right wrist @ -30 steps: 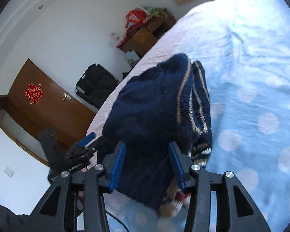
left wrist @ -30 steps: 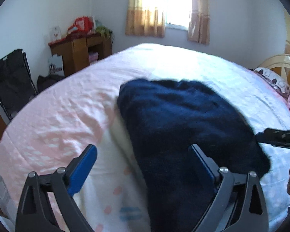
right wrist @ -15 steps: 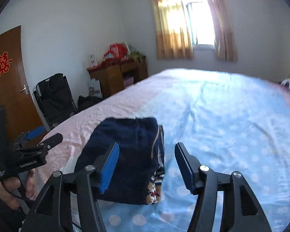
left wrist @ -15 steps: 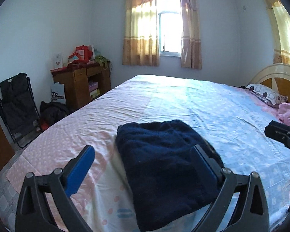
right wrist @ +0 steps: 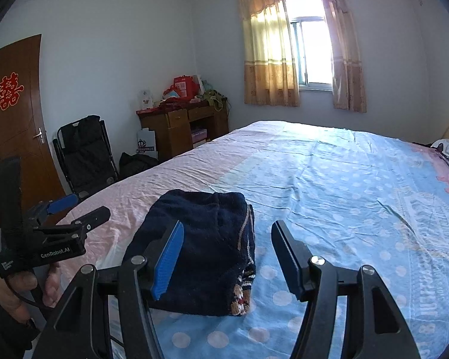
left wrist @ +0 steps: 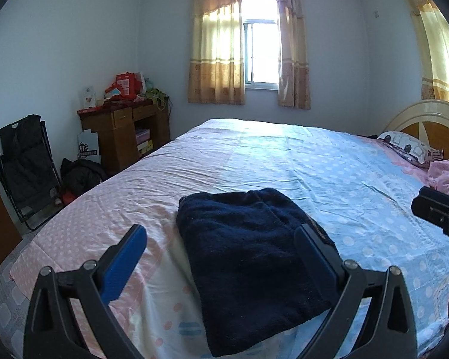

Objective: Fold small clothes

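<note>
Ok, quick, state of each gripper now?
Left gripper: open, holding nothing.
Right gripper: open, holding nothing; folded navy garment lies on bed.

Both wrist views face window, share bed point(left wrist: 284, 161)

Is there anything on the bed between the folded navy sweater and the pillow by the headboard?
No: in the left wrist view, only bare blue polka-dot bedsheet lies between the folded navy knit sweater and the patterned pillow.
</note>
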